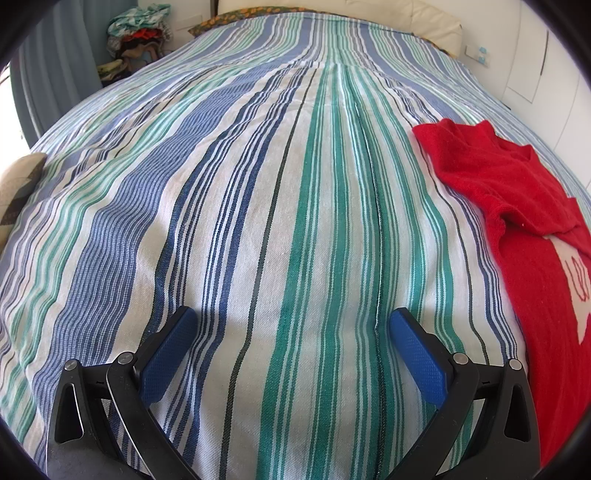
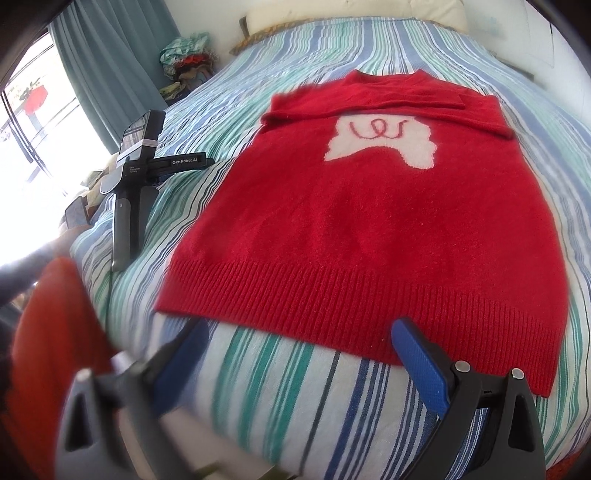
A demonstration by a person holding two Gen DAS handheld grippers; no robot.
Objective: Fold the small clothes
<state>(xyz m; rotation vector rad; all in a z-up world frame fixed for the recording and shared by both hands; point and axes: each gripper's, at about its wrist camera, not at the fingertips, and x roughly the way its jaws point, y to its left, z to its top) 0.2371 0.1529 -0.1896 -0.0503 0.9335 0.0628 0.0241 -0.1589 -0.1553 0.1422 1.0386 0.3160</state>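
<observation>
Grabbing only the top layer of the red sweater [image 2: 369, 221], mid-frame on the striped bed [image 2: 280, 369], would undo its folded-in sleeves. Both left hand-held gripper [image 1: 291, 321] and right hand-held gripper [image 2: 299, 332] are spread, empty. Motion blur smears the lower left; the sweater's right hem corner is cut off.

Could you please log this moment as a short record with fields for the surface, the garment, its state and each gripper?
surface: bed with striped cover
garment: red sweater with a white motif, lying flat, hem toward the right camera
fold state: both sleeves folded across the top; body not yet folded
left gripper: open, empty, over bare cover, sweater to its right
right gripper: open, empty, at the hem, not gripping
background: clothes pile beyond the far corner of the bed
</observation>
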